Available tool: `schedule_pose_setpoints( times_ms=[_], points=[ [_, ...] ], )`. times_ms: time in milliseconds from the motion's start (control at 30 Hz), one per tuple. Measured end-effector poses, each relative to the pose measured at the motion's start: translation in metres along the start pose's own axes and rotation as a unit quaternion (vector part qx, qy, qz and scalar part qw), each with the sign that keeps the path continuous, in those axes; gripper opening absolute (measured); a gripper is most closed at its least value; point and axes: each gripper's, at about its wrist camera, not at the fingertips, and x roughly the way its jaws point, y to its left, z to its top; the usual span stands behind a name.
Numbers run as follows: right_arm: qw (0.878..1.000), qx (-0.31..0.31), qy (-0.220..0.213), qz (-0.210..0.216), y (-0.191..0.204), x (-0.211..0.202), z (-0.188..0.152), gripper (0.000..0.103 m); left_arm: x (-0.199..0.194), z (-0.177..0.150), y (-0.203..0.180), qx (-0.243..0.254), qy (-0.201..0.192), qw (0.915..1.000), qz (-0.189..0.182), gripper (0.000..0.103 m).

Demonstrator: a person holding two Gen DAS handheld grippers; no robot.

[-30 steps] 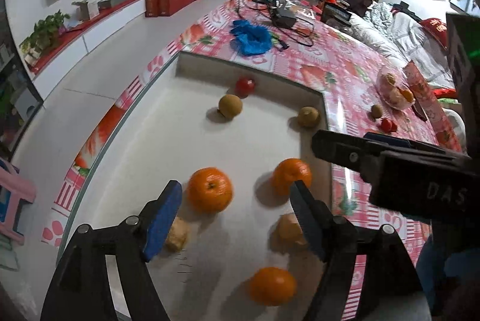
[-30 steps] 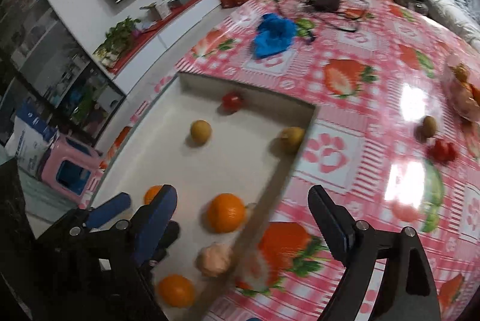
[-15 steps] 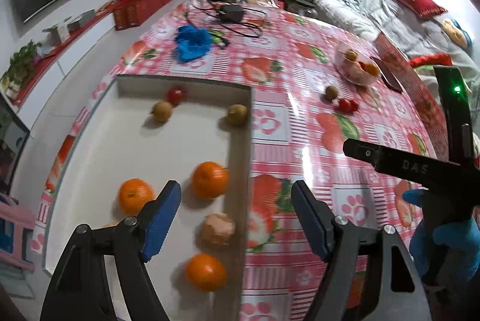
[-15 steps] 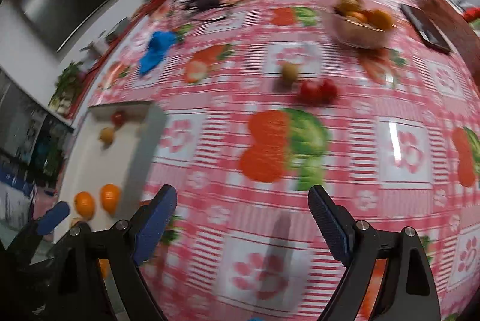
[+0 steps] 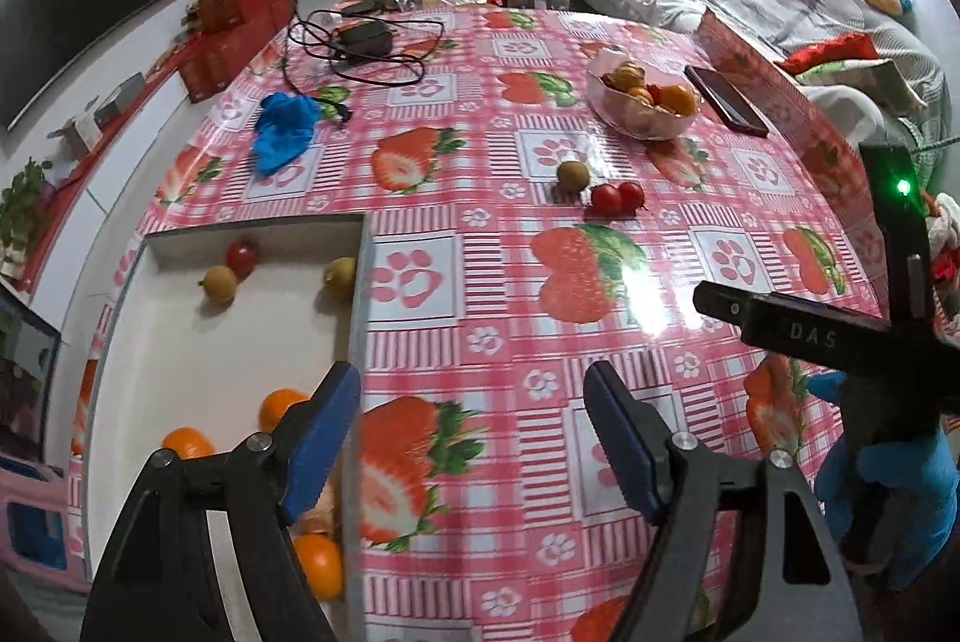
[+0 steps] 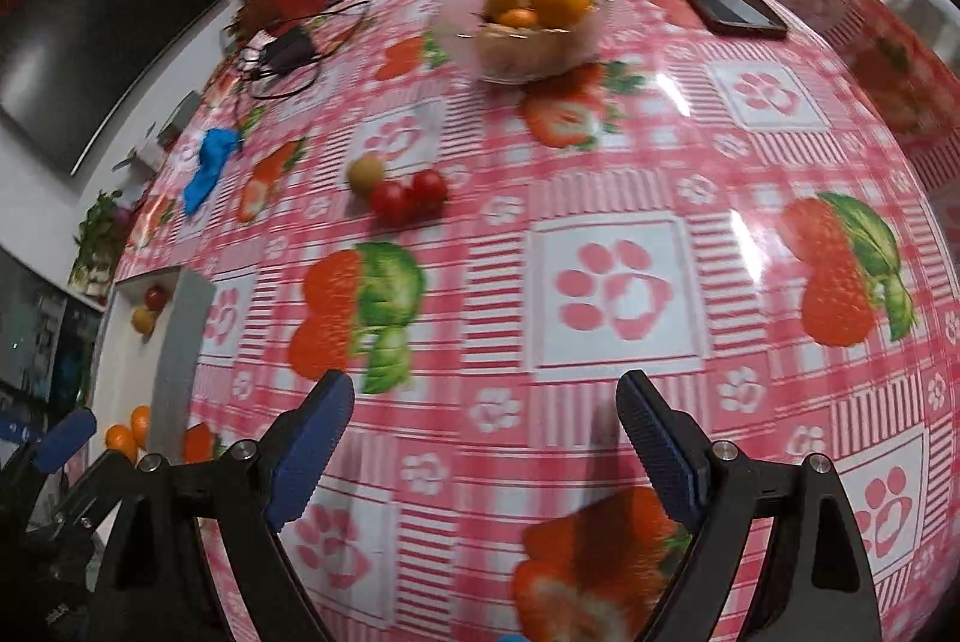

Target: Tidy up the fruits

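Glossy strawberry-print oilcloth covers the counter (image 5: 492, 282); both ridged blue-padded tools, left (image 5: 471, 438) and right (image 6: 483, 453), hang released, empty, near the shallow tray (image 5: 357, 318).

Tray (image 5: 360, 294) at desk's (image 5: 492, 282) left edge, oranges (image 5: 279, 405) in near end, small fruits (image 5: 219, 282) at far end. Mid-desk: brown fruit (image 5: 572, 174) touching tomato pair (image 5: 618, 197) on its right. Bowl (image 5: 645, 111) of fruit behind them, phone (image 5: 726, 99) right of bowl. Glove (image 5: 282, 132) far left, cables (image 5: 360, 42) behind it.
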Motion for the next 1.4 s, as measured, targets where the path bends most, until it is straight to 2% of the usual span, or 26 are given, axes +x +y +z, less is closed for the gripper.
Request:
schedule_pose_setpoints(
  times_ms=[200,400,433,500,533,733,1167,1400],
  points=[
    [1.000,-0.001,0.001,-0.011,-0.016,0.002,-0.003,0.090,0.022,0.003,-0.018,0.009,0.020,0.9997,0.008,0.080],
    [1.000,-0.013,-0.002,-0.026,-0.022,0.004,0.000,0.090,0.051,0.008,-0.025,-0.007,0.036,0.9992,0.012,0.080],
    [0.999,-0.018,-0.003,-0.029,-0.022,0.005,0.000,0.092,0.056,0.009,-0.025,-0.010,0.038,0.9991,0.013,0.080],
    [0.999,-0.022,-0.001,-0.032,-0.022,0.007,0.001,0.103,0.067,0.009,-0.026,-0.013,0.043,0.9988,0.017,0.080],
    [0.999,-0.023,0.000,-0.033,-0.021,0.009,0.001,0.103,0.071,0.009,-0.027,-0.013,0.046,0.9987,0.018,0.080],
    [0.997,-0.059,0.003,-0.055,-0.007,0.020,0.005,0.103,0.087,0.004,-0.028,-0.012,0.061,0.9980,0.011,0.080],
    [0.989,-0.121,-0.002,-0.086,0.039,0.055,0.035,0.103,0.088,0.002,-0.017,-0.021,0.057,0.9982,-0.005,0.080],
    [0.989,-0.131,-0.016,-0.067,0.062,0.075,0.058,0.103,0.090,0.003,-0.016,-0.018,0.057,0.9982,0.003,0.081]
  ],
)
